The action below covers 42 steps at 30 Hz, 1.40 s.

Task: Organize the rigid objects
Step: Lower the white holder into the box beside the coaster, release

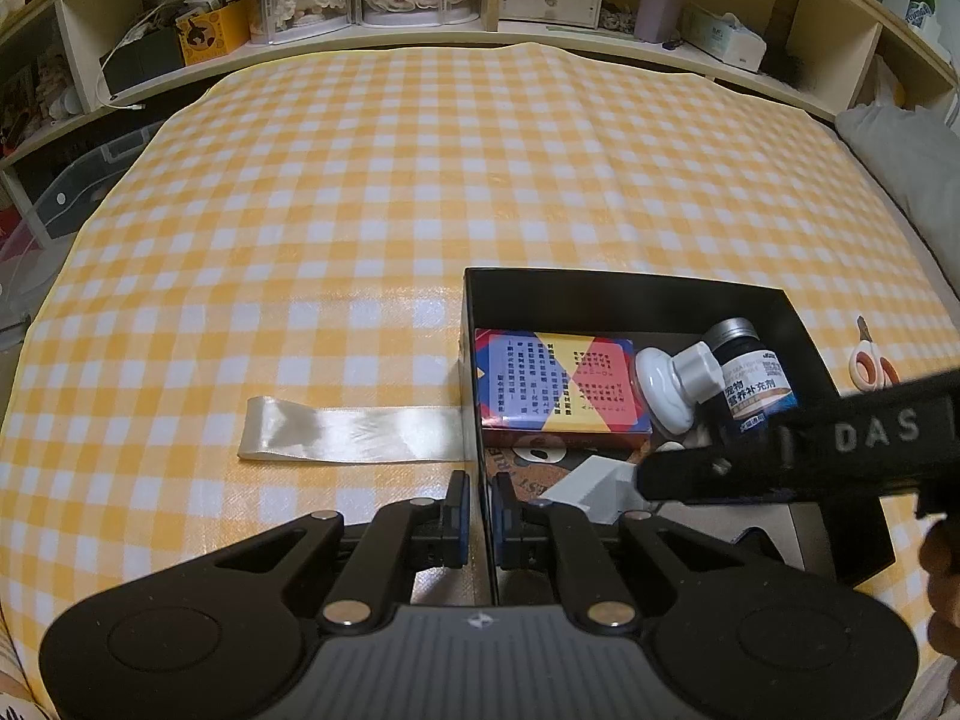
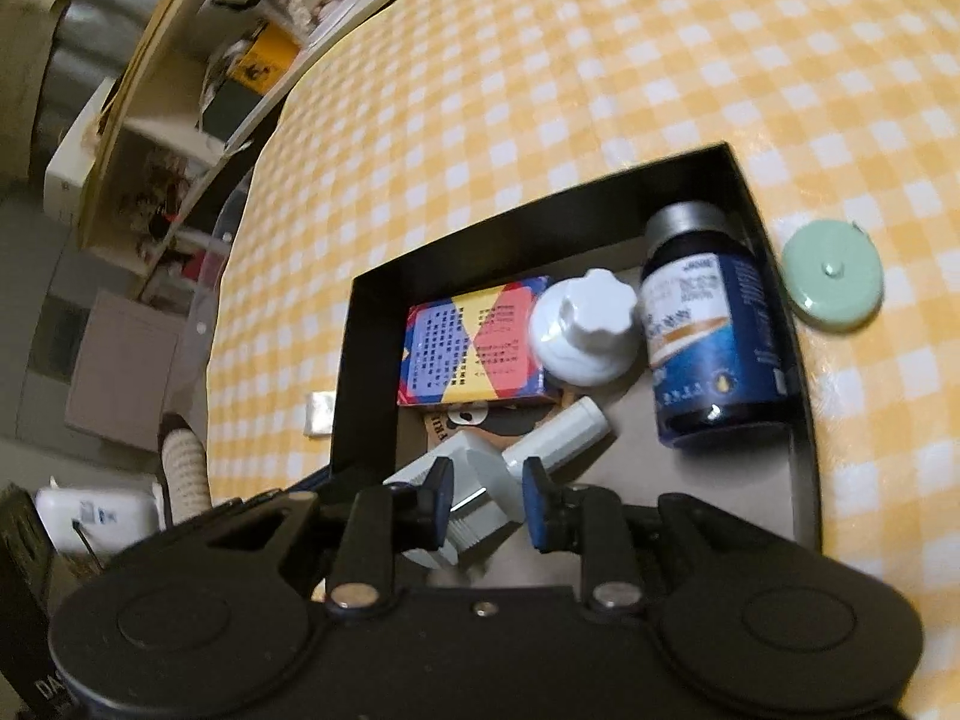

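Note:
A black open box (image 1: 630, 294) sits on the yellow checked cloth. My left gripper (image 1: 480, 516) is shut on the box's left wall near its front corner. Inside lie a colourful card box (image 2: 474, 348), a white round-capped bottle (image 2: 582, 324), a dark blue pill bottle (image 2: 714, 330) and a white tube (image 2: 558, 438). My right gripper (image 2: 487, 501) reaches into the box's near end. A white block (image 2: 480, 480) rests between its fingers, and the pads look just clear of it.
A green round tape measure (image 2: 837, 276) lies on the cloth right of the box. Small orange-handled scissors (image 1: 870, 360) lie nearby. A cream ribbon (image 1: 354, 435) stretches left from the box. Cluttered shelves (image 1: 420, 30) run along the back, with a grey pillow (image 1: 900, 144) at the right.

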Each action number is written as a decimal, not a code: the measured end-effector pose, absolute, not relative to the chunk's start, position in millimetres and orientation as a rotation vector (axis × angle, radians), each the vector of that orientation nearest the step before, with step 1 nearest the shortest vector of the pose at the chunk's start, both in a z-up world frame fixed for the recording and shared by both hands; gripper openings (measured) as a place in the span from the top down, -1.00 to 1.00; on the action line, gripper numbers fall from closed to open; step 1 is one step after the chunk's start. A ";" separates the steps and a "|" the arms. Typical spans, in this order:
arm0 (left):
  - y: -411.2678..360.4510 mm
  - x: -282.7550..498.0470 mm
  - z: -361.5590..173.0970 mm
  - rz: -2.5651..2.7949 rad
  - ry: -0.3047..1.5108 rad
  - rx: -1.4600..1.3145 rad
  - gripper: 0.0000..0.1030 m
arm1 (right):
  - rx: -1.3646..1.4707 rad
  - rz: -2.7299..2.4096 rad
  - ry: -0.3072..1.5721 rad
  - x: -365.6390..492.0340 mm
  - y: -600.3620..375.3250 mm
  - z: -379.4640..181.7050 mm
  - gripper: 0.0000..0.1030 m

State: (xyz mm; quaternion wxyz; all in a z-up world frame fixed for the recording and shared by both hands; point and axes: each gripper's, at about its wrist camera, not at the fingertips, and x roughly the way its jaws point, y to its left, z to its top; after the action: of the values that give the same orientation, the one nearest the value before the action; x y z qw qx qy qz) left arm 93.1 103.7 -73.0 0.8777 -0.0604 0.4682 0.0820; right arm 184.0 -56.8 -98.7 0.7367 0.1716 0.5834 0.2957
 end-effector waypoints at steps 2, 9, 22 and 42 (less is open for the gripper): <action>103.4 93.2 -73.2 0.171 0.977 -0.125 0.82 | 0.369 0.669 1.270 185.1 -49.7 -98.2 0.48; 103.6 93.4 -73.7 0.171 0.978 -0.127 0.82 | 0.288 0.703 1.247 195.3 -25.3 -110.9 0.46; 103.8 92.8 -74.0 0.172 0.977 -0.126 0.83 | 0.132 0.763 1.332 186.3 -26.5 -121.4 0.31; 103.9 92.6 -74.0 0.172 0.977 -0.127 0.82 | 0.205 0.711 1.210 195.0 -36.2 -108.4 0.62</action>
State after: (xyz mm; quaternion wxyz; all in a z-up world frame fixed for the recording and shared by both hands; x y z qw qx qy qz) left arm 92.6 103.9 -74.0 0.8775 -0.0609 0.4685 0.0823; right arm 195.0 -36.2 -108.4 0.7589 0.0943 0.5555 0.3265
